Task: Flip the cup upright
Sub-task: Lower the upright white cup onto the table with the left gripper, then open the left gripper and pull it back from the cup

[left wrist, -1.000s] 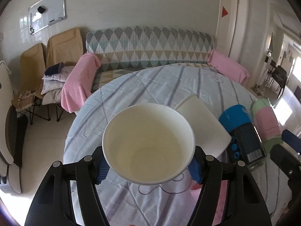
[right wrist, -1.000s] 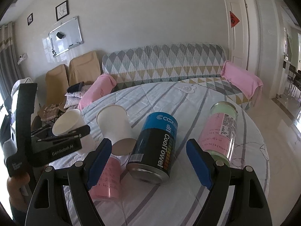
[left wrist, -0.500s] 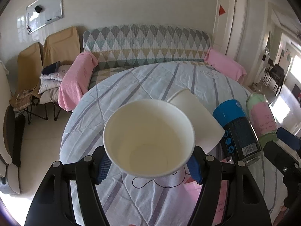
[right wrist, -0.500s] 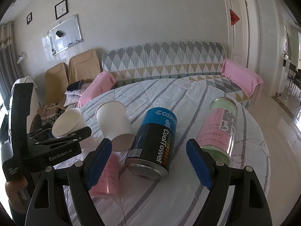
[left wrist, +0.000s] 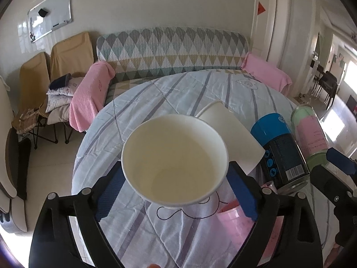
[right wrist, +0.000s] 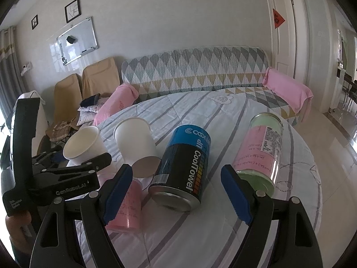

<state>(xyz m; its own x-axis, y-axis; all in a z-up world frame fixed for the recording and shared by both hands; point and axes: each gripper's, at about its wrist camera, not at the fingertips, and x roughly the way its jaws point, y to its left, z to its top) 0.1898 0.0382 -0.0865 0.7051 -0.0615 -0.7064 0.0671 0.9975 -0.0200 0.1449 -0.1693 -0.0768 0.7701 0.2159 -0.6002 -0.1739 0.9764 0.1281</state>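
My left gripper (left wrist: 176,192) is shut on a white paper cup (left wrist: 175,163), mouth up and tilted toward the camera, held above the table's left edge. The same cup (right wrist: 83,145) and the left gripper (right wrist: 73,169) show at the left of the right wrist view. A second white paper cup (right wrist: 136,144) lies on its side on the striped tablecloth (right wrist: 223,116), also seen in the left wrist view (left wrist: 232,131). My right gripper (right wrist: 176,194) is open and empty, above the table's near side.
A blue-black CoolTowel can (right wrist: 185,167) lies in front of the right gripper, a green-pink jar (right wrist: 261,149) to its right, and a pink cup (right wrist: 127,205) on its side by the left finger. A sofa (right wrist: 196,71) and chairs (right wrist: 98,78) stand behind the table.
The left gripper has lifted and tilted the held cup a little more upright, drawing back from the table. The right gripper has hardly moved.
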